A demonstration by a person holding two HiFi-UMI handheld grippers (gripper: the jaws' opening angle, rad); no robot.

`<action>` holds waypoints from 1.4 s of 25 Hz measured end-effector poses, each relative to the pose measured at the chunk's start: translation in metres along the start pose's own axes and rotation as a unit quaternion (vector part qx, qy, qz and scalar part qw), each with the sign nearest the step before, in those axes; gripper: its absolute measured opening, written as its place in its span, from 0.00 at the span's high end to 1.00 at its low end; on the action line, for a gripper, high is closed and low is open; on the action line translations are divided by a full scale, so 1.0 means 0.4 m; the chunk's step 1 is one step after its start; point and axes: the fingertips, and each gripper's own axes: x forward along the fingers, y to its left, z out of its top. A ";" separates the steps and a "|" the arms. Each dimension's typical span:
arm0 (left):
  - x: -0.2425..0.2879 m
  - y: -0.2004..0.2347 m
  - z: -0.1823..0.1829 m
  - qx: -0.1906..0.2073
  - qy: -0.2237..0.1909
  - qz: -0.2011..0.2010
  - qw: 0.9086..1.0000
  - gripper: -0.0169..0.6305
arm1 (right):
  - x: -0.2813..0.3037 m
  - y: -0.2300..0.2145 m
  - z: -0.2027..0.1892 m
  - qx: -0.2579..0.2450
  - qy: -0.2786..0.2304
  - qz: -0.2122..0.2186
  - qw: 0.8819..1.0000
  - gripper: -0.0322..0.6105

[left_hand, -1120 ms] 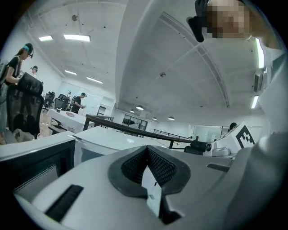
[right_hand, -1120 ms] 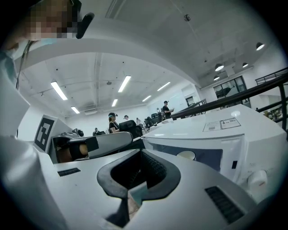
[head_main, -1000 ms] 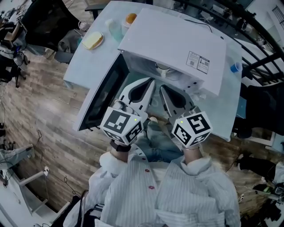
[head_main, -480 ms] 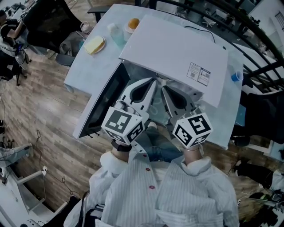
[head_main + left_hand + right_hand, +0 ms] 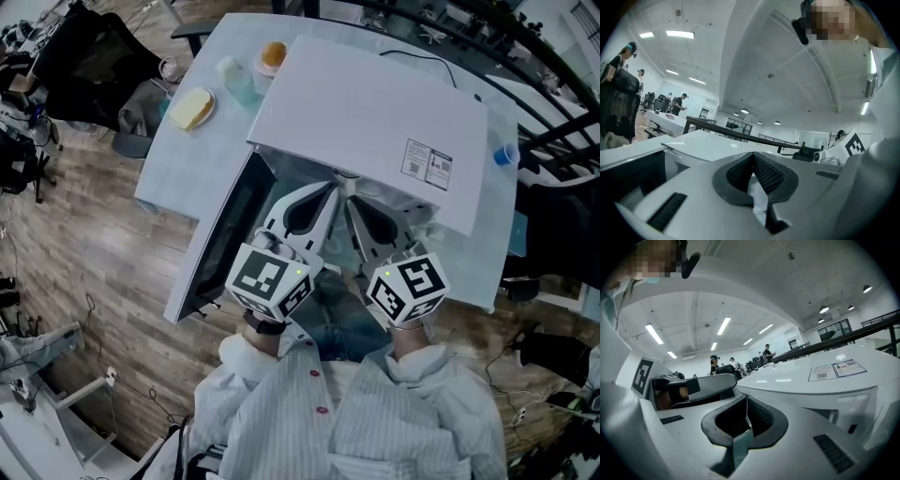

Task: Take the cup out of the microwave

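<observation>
The white microwave [image 5: 375, 112] stands on a pale blue table [image 5: 183, 159], its dark-windowed door [image 5: 220, 239] swung open to the left. The cup is in no view; the microwave's top hides the cavity. In the head view my left gripper [image 5: 330, 187] and right gripper [image 5: 350, 200] lie side by side, tips at the mouth of the opening. Seen from the left gripper view, the left gripper [image 5: 752, 157] has its ribbed pads pressed together with nothing between them. The right gripper [image 5: 746, 401] is likewise shut and empty, with the microwave's labelled top to its right.
On the table's far left corner sit a yellow item on a plate [image 5: 192, 108], a clear bottle [image 5: 234, 75] and an orange-topped container [image 5: 272, 54]. A blue-capped bottle [image 5: 506, 155] stands at the right edge. A black chair [image 5: 94, 56] and other people stand beyond the table.
Both grippers have edged forward to the microwave's opening. A pale round rim seen earlier under the top's front edge is now hidden.
</observation>
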 end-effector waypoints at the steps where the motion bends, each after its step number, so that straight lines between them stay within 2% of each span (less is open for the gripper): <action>1: 0.001 0.003 -0.011 -0.001 0.004 -0.001 1.000 0.96 | 0.004 -0.006 -0.011 0.003 0.003 -0.004 1.000 0.89; 17: 0.044 0.076 -0.178 -0.012 0.035 0.003 0.999 0.96 | 0.062 -0.081 -0.181 0.035 0.029 -0.043 0.998 0.89; 25: 0.055 0.083 -0.251 -0.015 0.049 0.002 0.999 0.96 | 0.071 -0.110 -0.221 0.038 0.029 -0.059 0.997 0.89; 35: 0.062 0.093 -0.292 -0.013 0.058 0.009 0.998 0.96 | 0.076 -0.151 -0.269 0.027 0.037 -0.079 0.996 0.89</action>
